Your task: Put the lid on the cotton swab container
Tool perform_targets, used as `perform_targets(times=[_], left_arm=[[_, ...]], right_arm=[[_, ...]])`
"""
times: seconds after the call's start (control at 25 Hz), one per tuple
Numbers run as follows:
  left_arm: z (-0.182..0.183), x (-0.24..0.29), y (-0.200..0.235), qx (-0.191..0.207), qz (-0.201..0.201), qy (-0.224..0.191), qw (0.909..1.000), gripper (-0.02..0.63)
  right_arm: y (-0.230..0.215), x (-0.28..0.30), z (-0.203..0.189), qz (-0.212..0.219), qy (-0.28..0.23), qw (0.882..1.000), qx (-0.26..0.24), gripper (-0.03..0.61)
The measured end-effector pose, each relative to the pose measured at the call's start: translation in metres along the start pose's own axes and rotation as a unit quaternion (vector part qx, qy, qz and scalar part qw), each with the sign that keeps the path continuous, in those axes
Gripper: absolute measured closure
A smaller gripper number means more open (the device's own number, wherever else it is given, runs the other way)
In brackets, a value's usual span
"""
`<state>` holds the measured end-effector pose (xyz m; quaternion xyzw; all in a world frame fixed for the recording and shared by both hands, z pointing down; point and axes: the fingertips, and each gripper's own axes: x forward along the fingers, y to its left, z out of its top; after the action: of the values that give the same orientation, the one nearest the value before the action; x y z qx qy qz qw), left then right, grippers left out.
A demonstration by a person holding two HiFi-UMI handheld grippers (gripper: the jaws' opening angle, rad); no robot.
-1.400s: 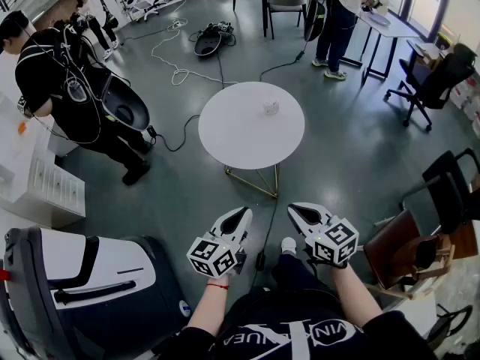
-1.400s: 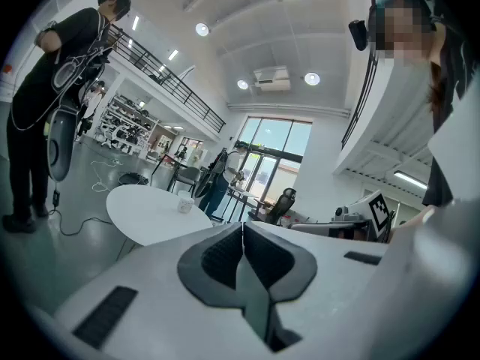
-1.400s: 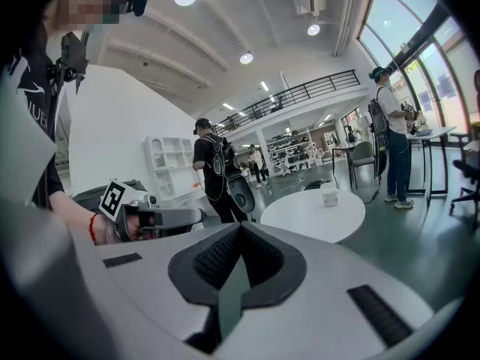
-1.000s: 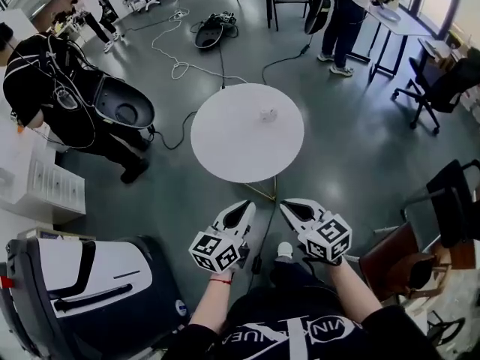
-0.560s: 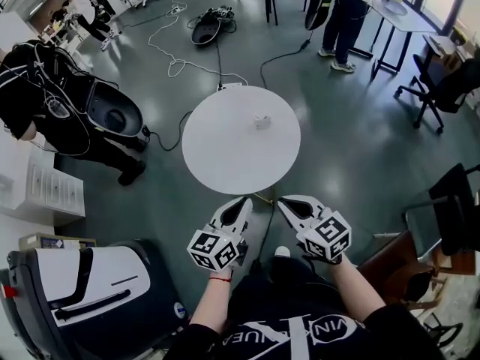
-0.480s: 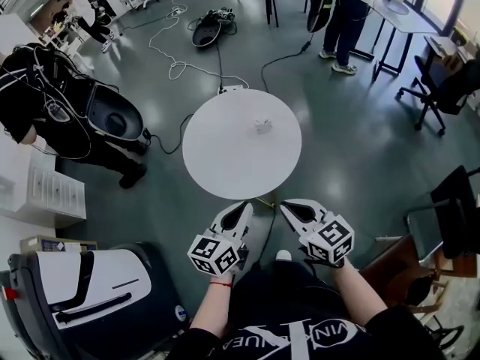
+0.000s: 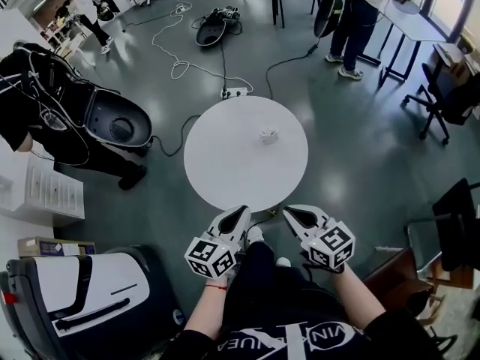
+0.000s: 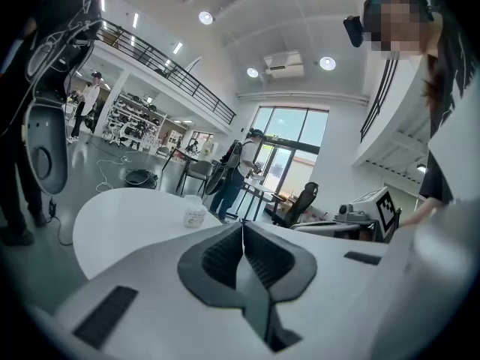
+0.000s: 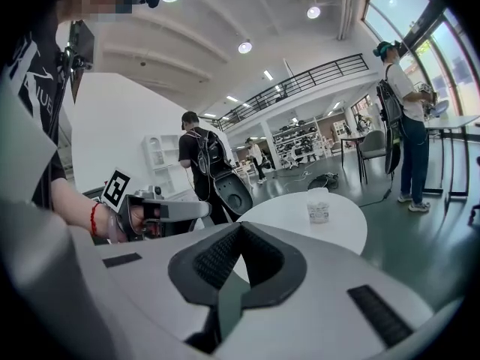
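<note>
The round white table (image 7: 225,163) has been brought nearer, its rim now just ahead of the left gripper (image 7: 240,213) and right gripper (image 7: 289,212), both held closed and empty. The cotton swab container (image 7: 268,135) is seen on it, well apart.

Round white table (image 7: 225,163) centre; power strip (image 7: 232,93) on floor just beyond; black office chair (image 7: 444,96) right; drawer unit (image 7: 52,193) left.

Seemingly a lab-like open workspace: mezzanine railing (image 8: 161,55), desk (image 7: 417,22), office chair (image 7: 444,96), floor cables (image 7: 180,69), stocked shelves (image 8: 139,123)
</note>
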<state>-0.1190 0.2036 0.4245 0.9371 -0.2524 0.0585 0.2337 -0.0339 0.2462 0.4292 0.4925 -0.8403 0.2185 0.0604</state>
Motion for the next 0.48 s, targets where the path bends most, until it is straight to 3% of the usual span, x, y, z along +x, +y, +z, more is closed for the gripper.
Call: perform_targets(times=[0.24,0.48], left_arm=[[0.023,0.072,0.015,0.011,-0.033,0.020,0.9992,0.604],[0.051,0.115,0.054,0.025,-0.069,0.033,0.9967,0.604]], right_arm=[[-0.059,0.028,0.033,-0.005,0.015,1.000,-0.012,0.577],[-0.086,0.081,0.058,-0.012,0.018,1.000,-0.002,0.577]])
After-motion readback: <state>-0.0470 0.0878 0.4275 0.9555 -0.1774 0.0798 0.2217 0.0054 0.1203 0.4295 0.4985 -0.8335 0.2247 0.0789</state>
